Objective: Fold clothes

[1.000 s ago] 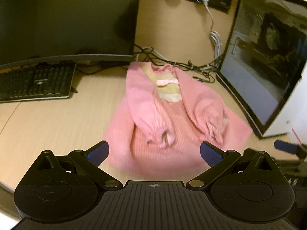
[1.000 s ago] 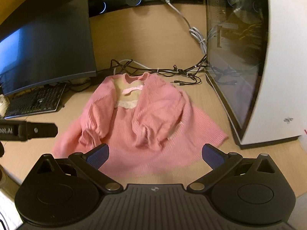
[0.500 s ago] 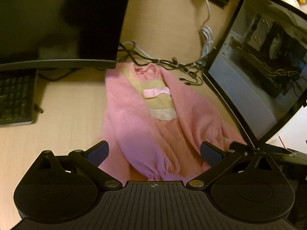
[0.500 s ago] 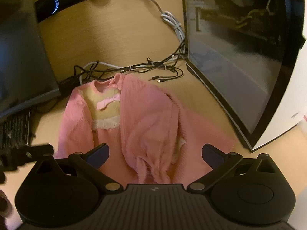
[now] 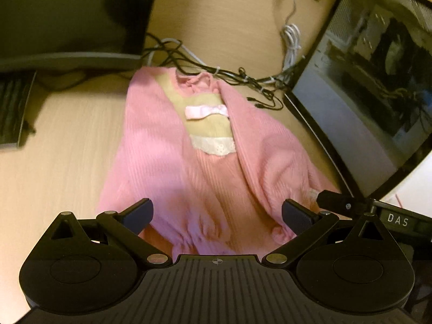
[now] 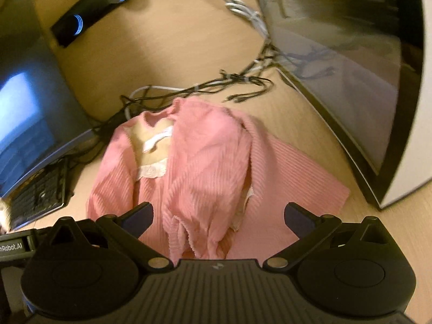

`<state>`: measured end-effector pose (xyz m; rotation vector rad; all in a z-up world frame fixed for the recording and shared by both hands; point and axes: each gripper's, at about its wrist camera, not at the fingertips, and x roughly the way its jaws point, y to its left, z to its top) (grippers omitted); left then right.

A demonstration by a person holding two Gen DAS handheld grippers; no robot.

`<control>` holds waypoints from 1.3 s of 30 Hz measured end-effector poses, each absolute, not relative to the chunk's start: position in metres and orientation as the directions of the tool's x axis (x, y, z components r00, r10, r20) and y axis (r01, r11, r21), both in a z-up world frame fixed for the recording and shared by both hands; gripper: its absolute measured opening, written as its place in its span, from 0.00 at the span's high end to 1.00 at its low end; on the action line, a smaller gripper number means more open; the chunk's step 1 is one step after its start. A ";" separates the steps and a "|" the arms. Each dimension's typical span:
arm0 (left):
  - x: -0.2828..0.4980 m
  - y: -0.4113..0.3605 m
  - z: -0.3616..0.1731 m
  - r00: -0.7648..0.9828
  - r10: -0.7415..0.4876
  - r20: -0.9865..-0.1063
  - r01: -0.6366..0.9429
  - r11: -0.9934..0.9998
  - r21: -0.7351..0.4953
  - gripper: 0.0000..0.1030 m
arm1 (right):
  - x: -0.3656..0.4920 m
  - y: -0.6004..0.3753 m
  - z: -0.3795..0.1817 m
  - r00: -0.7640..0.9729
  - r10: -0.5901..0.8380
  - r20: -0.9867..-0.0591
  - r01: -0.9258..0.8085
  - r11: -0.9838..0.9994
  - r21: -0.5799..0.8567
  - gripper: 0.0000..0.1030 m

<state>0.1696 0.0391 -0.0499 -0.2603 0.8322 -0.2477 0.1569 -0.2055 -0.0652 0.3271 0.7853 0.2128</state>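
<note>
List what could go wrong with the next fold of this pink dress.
1. The neckline of the pink dress lies right by the loose cables; dragging the fabric could snag them.
2. The PC case stands close beside the skirt's edge, so the right gripper may bump it.
3. Both sleeves lie loosely folded inward; lifting the hem may spill them out.

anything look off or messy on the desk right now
Yes: the pink dress lies unevenly. Its sleeves are folded inward, but the skirt flares out wider at one side. Its collar sits right against a loose tangle of cables. Both grippers, left and right, are open and empty.
</note>
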 end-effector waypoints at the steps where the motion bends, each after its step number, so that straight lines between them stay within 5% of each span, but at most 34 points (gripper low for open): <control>1: 0.164 0.041 -0.050 0.657 -0.301 -0.692 0.093 0.942 -0.322 0.00 | 0.158 -0.205 -0.066 0.687 0.325 -0.650 -0.091 0.926 0.367 0.00; 9: 0.163 0.036 -0.051 0.674 -0.211 -0.708 0.045 0.968 -0.246 0.06 | 0.197 -0.177 -0.083 0.625 0.437 -0.647 -0.189 0.889 0.417 0.00; 14: 0.197 0.026 -0.074 0.620 -0.224 -0.752 0.102 0.973 -0.206 0.53 | 0.198 -0.175 -0.092 0.620 0.399 -0.676 -0.140 0.904 0.405 0.00; 16: 0.204 0.028 -0.081 0.620 -0.207 -0.757 0.126 0.978 -0.165 0.86 | 0.194 -0.178 -0.088 0.624 0.392 -0.676 -0.138 0.907 0.398 0.00; 17: 0.205 0.036 -0.077 0.641 -0.186 -0.745 0.128 0.983 -0.135 0.87 | 0.192 -0.179 -0.086 0.626 0.389 -0.676 -0.138 0.908 0.395 0.00; 24: 0.220 0.173 -0.019 0.765 0.221 -0.604 -0.251 0.967 0.037 0.88 | 0.186 -0.183 -0.073 0.652 0.357 -0.669 -0.127 0.921 0.368 0.00; 28: 0.211 0.231 -0.008 0.715 0.304 -0.630 -0.452 0.888 -0.085 0.63 | 0.192 -0.179 -0.074 0.645 0.360 -0.674 -0.151 0.925 0.349 0.00; 30: 0.196 0.233 -0.004 0.741 0.224 -0.633 -0.443 0.872 -0.209 0.43 | 0.198 -0.178 -0.076 0.646 0.361 -0.673 -0.163 0.926 0.341 0.00; 33: 0.182 0.201 -0.005 0.796 -0.071 -0.601 -0.236 0.877 -0.417 0.15 | 0.208 -0.178 -0.078 0.642 0.372 -0.671 -0.154 0.919 0.363 0.00; 36: 0.188 0.144 -0.021 0.736 -0.361 -0.572 -0.013 0.838 -0.546 0.08 | 0.214 -0.179 -0.086 0.625 0.362 -0.691 -0.129 0.922 0.366 0.00; 39: 0.204 0.087 -0.047 0.656 -0.433 -0.618 0.075 0.852 -0.518 0.08 | 0.210 -0.185 -0.099 0.597 0.361 -0.717 -0.107 0.921 0.375 0.00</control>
